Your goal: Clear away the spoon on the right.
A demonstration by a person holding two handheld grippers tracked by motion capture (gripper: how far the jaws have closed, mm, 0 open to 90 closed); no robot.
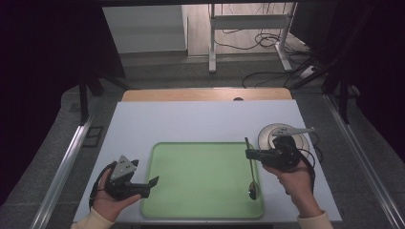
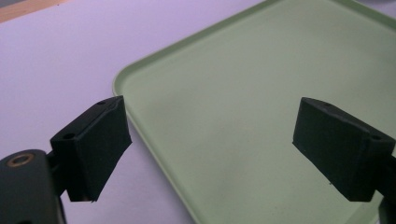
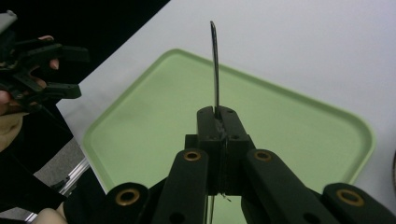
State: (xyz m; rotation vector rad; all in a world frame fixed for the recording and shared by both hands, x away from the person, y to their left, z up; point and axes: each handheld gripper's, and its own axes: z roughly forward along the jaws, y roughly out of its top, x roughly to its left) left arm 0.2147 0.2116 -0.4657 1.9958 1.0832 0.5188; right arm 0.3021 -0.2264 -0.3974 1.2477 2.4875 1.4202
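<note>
Right fingers (image 3: 218, 122) clamp spoon (image 3: 215, 65) | bowl seen overhead | left fingers (image 2: 208, 149) apart

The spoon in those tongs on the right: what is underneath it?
Under the spoon lies the green tray, with the bowl end low over its near right corner. The right tongs clamp the handle midway and hide that stretch. Whether the bowl touches the tray cannot be told.

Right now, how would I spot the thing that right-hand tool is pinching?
Find the pale green tray in the middle of the white table. Over its right edge, the right gripper is shut on a slim metal spoon, bowl toward the person. It is long and thin, unlike the round silver disc behind the gripper.
</note>
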